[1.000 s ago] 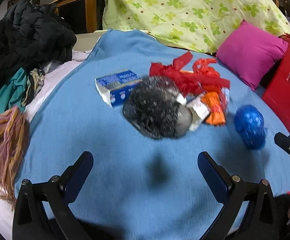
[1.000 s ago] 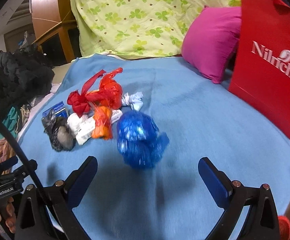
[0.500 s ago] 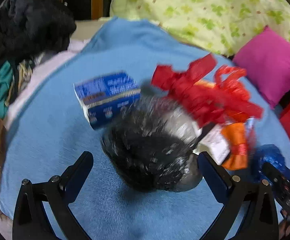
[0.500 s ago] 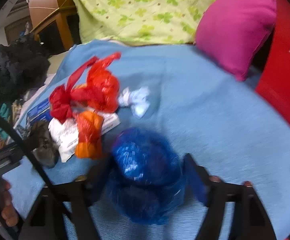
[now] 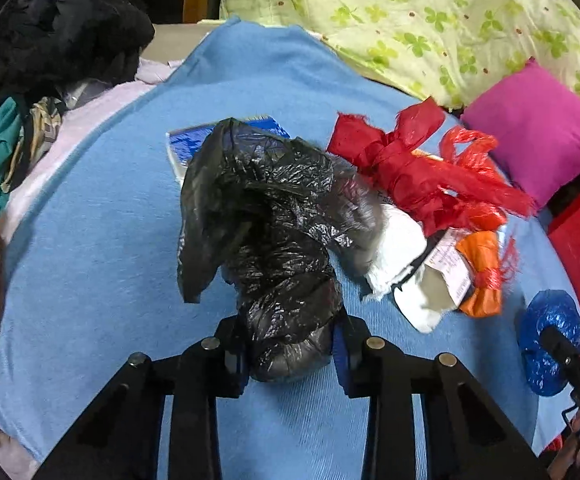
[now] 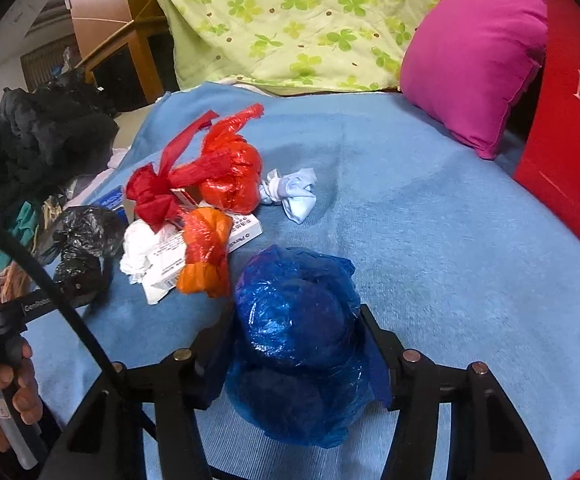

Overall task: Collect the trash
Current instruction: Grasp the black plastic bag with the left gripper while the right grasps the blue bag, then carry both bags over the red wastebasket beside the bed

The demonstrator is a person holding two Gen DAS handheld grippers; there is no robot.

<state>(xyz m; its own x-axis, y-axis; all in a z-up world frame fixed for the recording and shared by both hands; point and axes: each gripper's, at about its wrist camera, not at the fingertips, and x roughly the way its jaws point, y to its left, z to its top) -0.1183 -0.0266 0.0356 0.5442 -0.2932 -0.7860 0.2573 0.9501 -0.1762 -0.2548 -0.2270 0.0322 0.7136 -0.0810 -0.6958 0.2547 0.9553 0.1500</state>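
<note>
Both claws closed on crinkled black bag and blue bag.

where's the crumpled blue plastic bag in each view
Left wrist: the crumpled blue plastic bag sits at the far right edge, low, held by the right gripper.
Right wrist: it fills the bottom centre, clamped between the fingers.
Shared landmark: the magenta pillow, upper right in both.

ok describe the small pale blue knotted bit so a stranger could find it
Start at the blue blanket spread over the bed, then find the litter pile on its left half. The pale blue knotted scrap lies at the pile's right edge, just right of the red plastic bag. It is the only pale, whitish-blue piece there.
</note>
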